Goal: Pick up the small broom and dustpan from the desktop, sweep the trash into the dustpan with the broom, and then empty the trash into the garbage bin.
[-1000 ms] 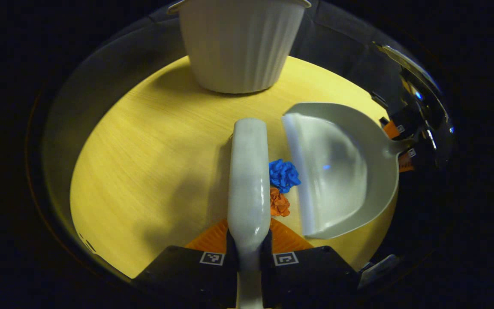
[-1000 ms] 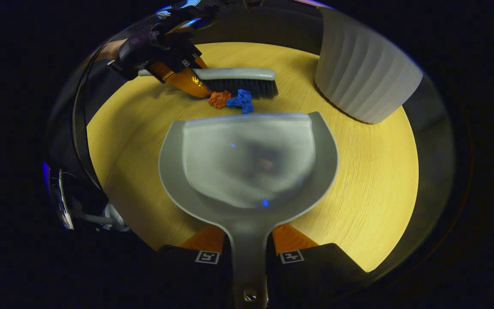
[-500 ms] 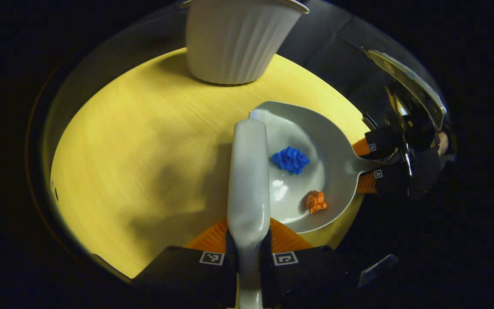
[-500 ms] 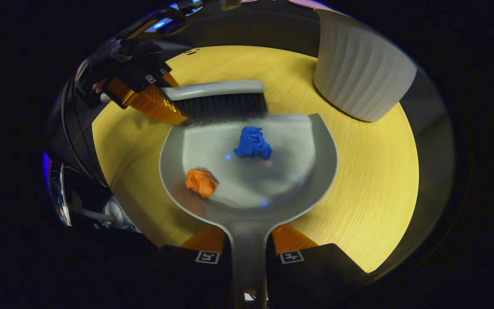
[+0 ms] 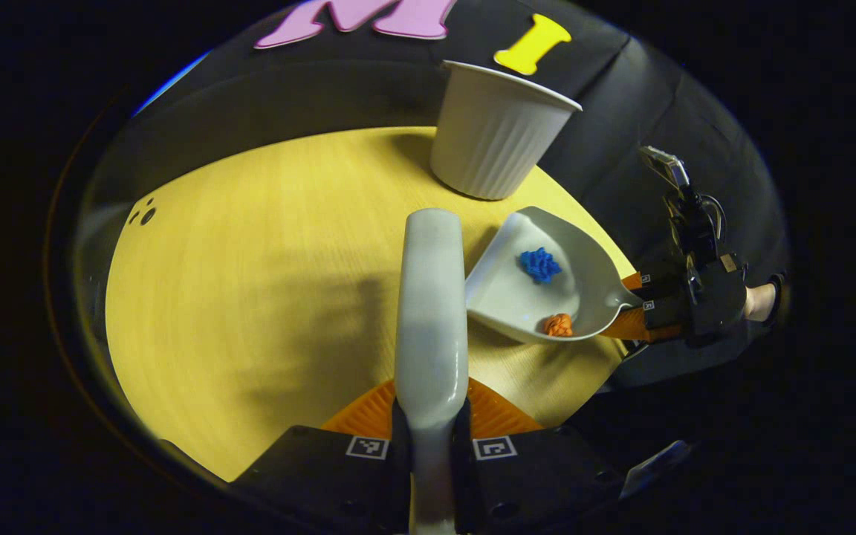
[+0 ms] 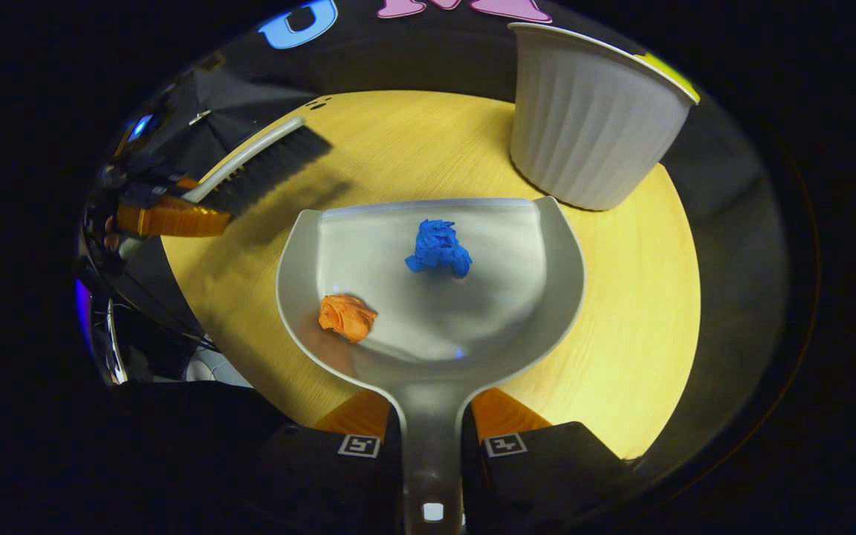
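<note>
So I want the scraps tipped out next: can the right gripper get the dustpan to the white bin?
Probably yes: the dustpan, clamped in the right gripper, sits just short of the bin, nothing between.

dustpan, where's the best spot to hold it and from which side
Grip the dustpan by its narrow flat handle at the rear, coming from behind, opposite the open lip. The right claw does this now, both fingers pressing the handle's sides. That keeps the wide scoop level, so the blue scrap and orange scrap stay inside.
</note>
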The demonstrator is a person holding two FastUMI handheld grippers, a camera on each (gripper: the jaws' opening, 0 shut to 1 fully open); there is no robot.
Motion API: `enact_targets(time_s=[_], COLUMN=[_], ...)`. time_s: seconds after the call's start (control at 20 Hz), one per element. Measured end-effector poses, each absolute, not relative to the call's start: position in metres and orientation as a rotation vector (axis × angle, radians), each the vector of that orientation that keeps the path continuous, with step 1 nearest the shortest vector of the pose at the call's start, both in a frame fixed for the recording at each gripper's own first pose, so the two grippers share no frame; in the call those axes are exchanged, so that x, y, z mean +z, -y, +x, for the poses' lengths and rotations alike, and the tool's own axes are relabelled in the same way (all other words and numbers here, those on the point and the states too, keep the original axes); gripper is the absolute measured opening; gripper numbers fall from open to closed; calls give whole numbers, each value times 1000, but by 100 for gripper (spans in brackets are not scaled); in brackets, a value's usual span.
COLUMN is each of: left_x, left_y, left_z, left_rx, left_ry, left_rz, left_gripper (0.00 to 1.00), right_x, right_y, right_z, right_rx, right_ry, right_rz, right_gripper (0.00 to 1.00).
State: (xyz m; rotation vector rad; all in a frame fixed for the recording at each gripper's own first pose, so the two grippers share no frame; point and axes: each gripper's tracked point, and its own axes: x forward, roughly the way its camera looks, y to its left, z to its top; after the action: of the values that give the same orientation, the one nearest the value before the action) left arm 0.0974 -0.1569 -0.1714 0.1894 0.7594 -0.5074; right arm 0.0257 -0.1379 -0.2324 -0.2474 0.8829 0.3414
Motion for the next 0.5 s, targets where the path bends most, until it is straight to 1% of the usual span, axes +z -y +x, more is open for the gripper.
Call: enact_targets(time_s=[0.1,0.15,0.25,0.3,0.35,0.4,0.45,0.5], left_x=[-185,-192,-207,-215,-222,-227,-229,-232], left_y=[130,115,91,74,56,30,7,-17], left_z=[99,101,103,107,108,109,109,109], left_rx=[-491,-491,-490,-480,-464,-455,-455,-454], left_ry=[-732,-715,-686,-679,-683,-686,-687,-689], left_rz=[155,146,129,117,104,90,81,80], left_gripper=[27,24,27,24,24,24,27,24], right_x=[-231,-228,-223,-220,-215,-210,-205,-200], right_y=[138,139,139,140,143,143,143,144], right_z=[26,27,25,24,24,24,24,23], right_rx=[328,321,308,301,292,282,278,277], right_ry=[-879,-875,-870,-868,-862,-854,-844,-841], right_rz=[-254,-255,-243,-243,-252,-256,-252,-246], right_gripper=[36,36,36,36,36,40,40,36])
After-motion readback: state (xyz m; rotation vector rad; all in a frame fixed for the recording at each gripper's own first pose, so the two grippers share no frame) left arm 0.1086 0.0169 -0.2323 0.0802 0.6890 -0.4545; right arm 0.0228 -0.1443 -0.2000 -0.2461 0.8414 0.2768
